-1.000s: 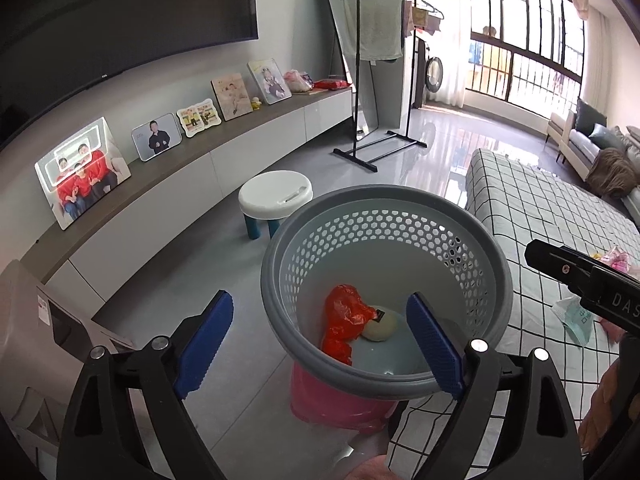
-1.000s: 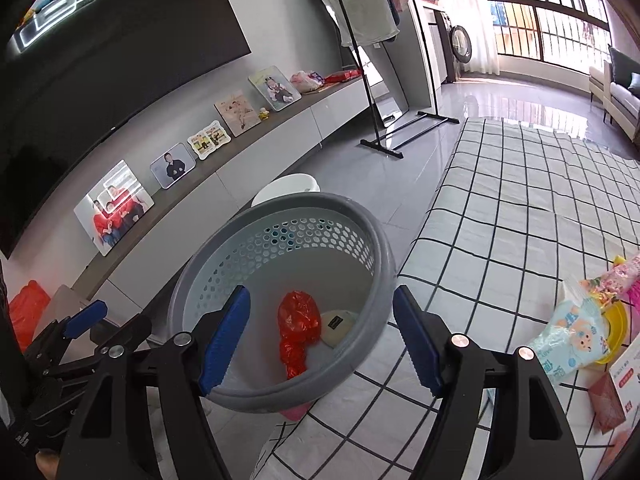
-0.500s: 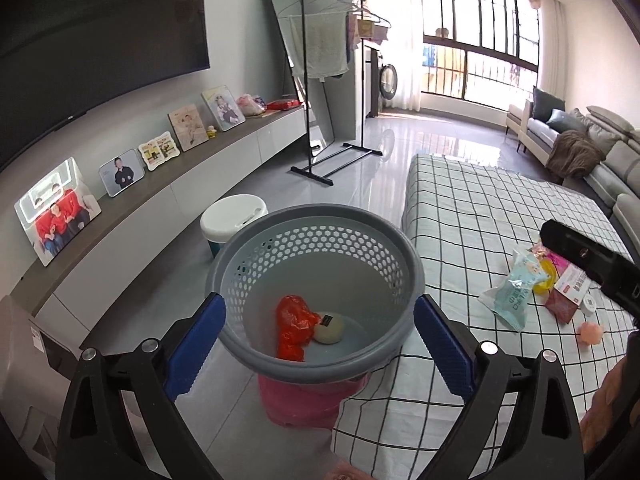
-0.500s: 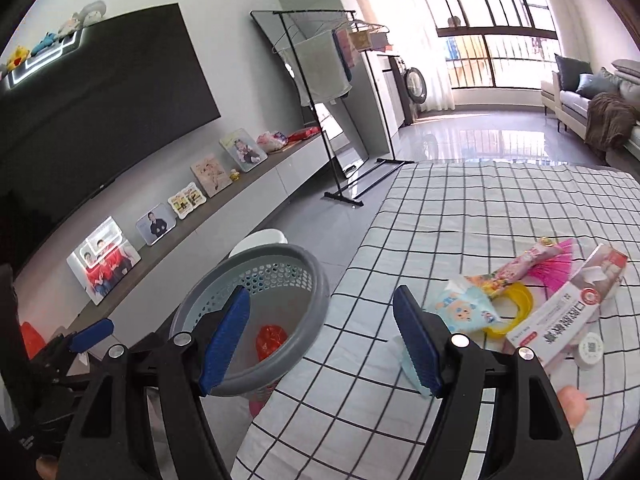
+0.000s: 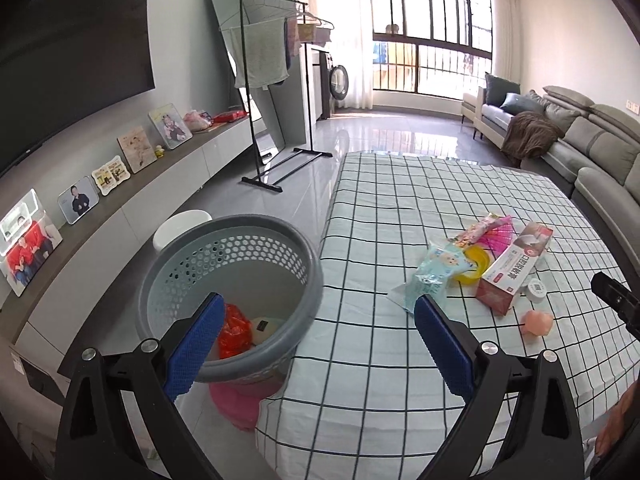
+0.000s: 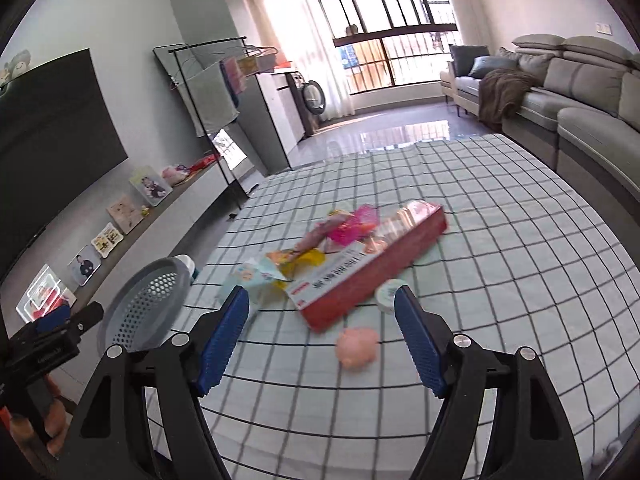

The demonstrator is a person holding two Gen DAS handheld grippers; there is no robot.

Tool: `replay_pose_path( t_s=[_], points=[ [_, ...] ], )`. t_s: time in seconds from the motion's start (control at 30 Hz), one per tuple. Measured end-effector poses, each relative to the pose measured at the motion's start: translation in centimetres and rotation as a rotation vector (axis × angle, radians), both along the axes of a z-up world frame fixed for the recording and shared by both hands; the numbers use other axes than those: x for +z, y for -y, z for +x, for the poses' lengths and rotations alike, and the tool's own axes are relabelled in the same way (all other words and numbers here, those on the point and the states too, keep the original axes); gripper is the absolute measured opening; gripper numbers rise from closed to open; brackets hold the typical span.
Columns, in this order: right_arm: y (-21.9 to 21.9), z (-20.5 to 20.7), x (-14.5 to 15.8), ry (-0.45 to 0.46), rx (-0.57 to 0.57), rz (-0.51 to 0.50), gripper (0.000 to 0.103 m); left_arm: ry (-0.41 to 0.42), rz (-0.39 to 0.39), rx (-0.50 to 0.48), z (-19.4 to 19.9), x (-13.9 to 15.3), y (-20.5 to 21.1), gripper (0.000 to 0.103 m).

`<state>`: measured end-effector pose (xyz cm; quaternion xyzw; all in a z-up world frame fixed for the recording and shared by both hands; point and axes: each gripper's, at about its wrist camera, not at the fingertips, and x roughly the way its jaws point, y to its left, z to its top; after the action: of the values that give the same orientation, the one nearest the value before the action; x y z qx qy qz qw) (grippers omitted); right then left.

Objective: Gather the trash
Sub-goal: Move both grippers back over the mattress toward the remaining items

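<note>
A grey perforated basket [image 5: 240, 240] stands beside the checked table [image 5: 380, 352] and holds a red bag [image 5: 234, 332] and a pale round item [image 5: 266, 326]. On the table lie a red-and-white box [image 5: 514, 270], a light blue packet [image 5: 432, 276], a yellow ring [image 5: 476, 264], a pink wrapper [image 5: 486, 230], a small white cap [image 5: 536, 290] and a pink ball [image 5: 538, 324]. My left gripper [image 5: 316, 348] is open and empty over the table's near edge. My right gripper [image 6: 322, 340] is open and empty, with the pink ball [image 6: 357, 347] between its fingers and the box [image 6: 368, 272] just beyond.
A white stool [image 5: 180, 228] stands behind the basket, which rests on a pink base [image 5: 236, 404]. A low cabinet with photo frames [image 5: 120, 172] runs along the left wall. A clothes rack [image 5: 276, 92] stands further back, a grey sofa [image 5: 592, 152] on the right.
Both grippers have swung right, away from the basket and toward the trash on the table. The right gripper now faces the box and pink ball closely. Both stay open.
</note>
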<state>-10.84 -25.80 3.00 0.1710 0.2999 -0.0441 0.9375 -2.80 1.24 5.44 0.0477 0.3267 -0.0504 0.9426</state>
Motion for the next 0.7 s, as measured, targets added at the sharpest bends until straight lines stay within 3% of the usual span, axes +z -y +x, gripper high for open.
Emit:
replay_pose_path(
  t_s=[0.3,0.7],
  points=[
    [3.9,-1.4,-4.0,-0.086,-0.069,0.014,0.072,-0.040,0.004,-0.070,1.2,-2.0,4.8,0.094],
    [0.7,2.6,-7.2,-0.167,0.040,0.019,0.072,-0.083,0.041,-0.074,4.4,-5.2,6.6,0.094]
  ],
)
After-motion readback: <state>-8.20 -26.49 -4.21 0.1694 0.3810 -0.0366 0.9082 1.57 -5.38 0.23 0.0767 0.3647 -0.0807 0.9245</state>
